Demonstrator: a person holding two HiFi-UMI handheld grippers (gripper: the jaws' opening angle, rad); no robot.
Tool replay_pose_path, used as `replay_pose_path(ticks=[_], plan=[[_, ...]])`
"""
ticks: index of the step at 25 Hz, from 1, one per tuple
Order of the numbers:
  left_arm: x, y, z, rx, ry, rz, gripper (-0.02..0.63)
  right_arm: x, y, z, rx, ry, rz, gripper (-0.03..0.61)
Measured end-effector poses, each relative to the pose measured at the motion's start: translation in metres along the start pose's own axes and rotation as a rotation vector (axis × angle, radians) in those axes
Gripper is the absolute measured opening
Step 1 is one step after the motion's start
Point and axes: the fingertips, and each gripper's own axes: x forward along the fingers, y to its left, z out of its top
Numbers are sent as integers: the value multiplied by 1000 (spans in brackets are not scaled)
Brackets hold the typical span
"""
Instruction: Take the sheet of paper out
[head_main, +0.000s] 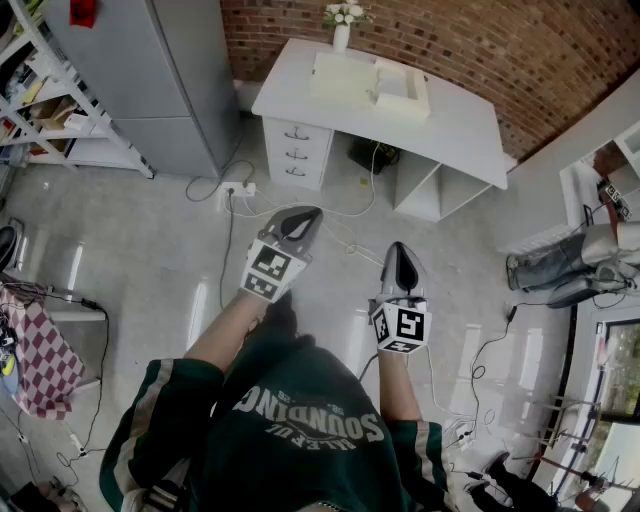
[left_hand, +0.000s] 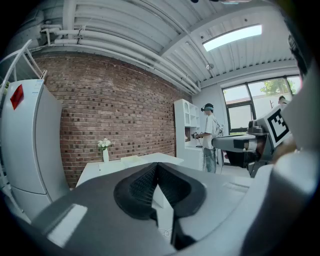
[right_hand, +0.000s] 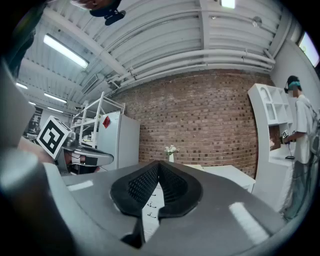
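A white desk (head_main: 455, 125) stands against the brick wall, well ahead of me. On it lie a pale sheet of paper (head_main: 338, 78) and a white tray-like box (head_main: 402, 92), with a vase of flowers (head_main: 341, 28) behind them. My left gripper (head_main: 301, 221) and right gripper (head_main: 399, 254) are held side by side over the floor, pointing at the desk and far short of it. Both are shut with nothing between the jaws. The left gripper (left_hand: 156, 165) sees the desk (left_hand: 95, 172) and vase (left_hand: 105, 149) past its jaws. The right gripper (right_hand: 159, 164) sees the vase (right_hand: 171, 152).
A grey cabinet (head_main: 170, 80) and a shelving rack (head_main: 45, 110) stand at the left. Cables and a power strip (head_main: 238, 189) lie on the floor before the desk drawers (head_main: 295, 152). Another person (head_main: 560, 265) stands at the right by white shelves (left_hand: 186, 125). A chequered cloth (head_main: 42, 362) hangs at the near left.
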Motion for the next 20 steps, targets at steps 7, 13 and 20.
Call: replay_pose_path(ticks=[7,13,20], plan=[[-3,1,-1,-6,1,-1,11,0,4,-1,4,8,5,-11],[-2,-4,-3,-3,7,-1,11,-2,3,-6,17,20,14,-11],[-2,-6,-2,-2,-1,1,11,-3,5,-8,13,23,23,-11]])
